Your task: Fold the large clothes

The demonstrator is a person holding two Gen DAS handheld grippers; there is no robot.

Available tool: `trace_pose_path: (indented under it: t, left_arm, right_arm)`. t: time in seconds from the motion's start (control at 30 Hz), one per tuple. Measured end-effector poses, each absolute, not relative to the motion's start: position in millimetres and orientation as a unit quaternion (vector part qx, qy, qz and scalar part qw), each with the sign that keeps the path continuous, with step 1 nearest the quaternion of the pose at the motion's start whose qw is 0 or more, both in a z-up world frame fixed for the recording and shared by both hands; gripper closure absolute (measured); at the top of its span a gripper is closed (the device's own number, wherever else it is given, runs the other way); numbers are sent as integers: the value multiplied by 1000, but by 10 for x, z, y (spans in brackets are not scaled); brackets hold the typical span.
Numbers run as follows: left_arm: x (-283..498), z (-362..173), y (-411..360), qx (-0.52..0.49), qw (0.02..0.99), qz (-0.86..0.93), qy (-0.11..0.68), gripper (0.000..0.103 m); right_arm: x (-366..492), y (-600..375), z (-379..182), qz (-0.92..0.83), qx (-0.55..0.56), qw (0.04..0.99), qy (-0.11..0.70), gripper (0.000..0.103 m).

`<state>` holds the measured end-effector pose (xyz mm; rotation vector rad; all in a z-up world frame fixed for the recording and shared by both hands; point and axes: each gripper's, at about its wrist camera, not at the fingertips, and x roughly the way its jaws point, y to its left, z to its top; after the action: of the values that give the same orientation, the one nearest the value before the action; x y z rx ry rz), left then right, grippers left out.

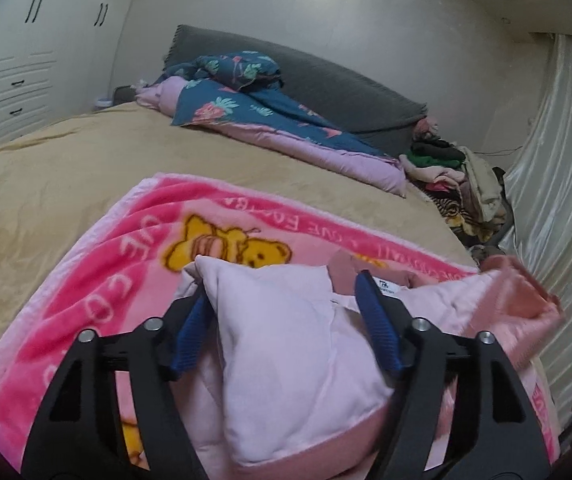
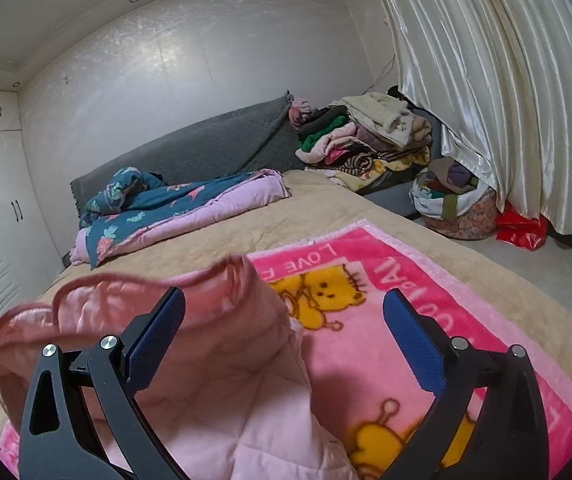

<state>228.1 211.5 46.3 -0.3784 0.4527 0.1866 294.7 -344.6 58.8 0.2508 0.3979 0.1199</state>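
The garment (image 1: 286, 344) lies on the printed blanket (image 1: 98, 264), which is spread over the bed cover (image 1: 66, 152). The left gripper (image 1: 282, 304) straddles a raised fold of the garment. Behind, a quilt (image 1: 286, 128) lies against the headboard (image 1: 346, 88). A clothes pile (image 2: 366, 140) sits right of the headboard, beside the curtain (image 2: 486, 80). The wardrobe (image 1: 18, 60) stands left.

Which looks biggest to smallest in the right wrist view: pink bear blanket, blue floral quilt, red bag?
1. Pink bear blanket, though it lies nearest the camera, which inflates it.
2. Blue floral quilt, farther back.
3. Red bag, clearly smallest.
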Motion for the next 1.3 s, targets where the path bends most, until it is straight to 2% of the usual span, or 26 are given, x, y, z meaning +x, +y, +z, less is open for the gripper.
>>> trace_pose_path:
  t: [0.07, 0.17, 0.4, 0.47, 0.53, 0.67, 0.97, 1.3]
  left_arm:
    - [2259, 494, 2094, -188, 955, 83, 215, 29]
    - [2242, 563, 2053, -182, 959, 72, 207, 23]
    - [2168, 642, 2050, -202, 960, 44, 189, 15]
    - [2147, 664, 2071, -213, 959, 33, 186, 9]
    - [2087, 695, 2083, -221, 959, 29, 174, 9]
    - [1966, 811, 2046, -171, 971, 72, 150, 9]
    - [1972, 645, 2206, -141, 962, 139, 190, 9]
    - [1996, 265, 2259, -138, 950, 132, 248, 9]
  right_arm:
    - [2956, -3403, 512, 59, 118, 969, 209, 4]
    - [2966, -3311, 388, 66, 111, 966, 222, 4]
    - [2991, -3111, 106, 83, 101, 958, 255, 4]
    - [2992, -3083, 64, 85, 98, 957, 259, 4]
    - [2996, -3041, 20, 86, 94, 956, 265, 4]
    - [2989, -2942, -80, 89, 77, 954, 275, 4]
    - [2899, -2851, -112, 97, 57, 954, 278, 4]
    - [2755, -2801, -176, 97, 29, 952, 287, 4]
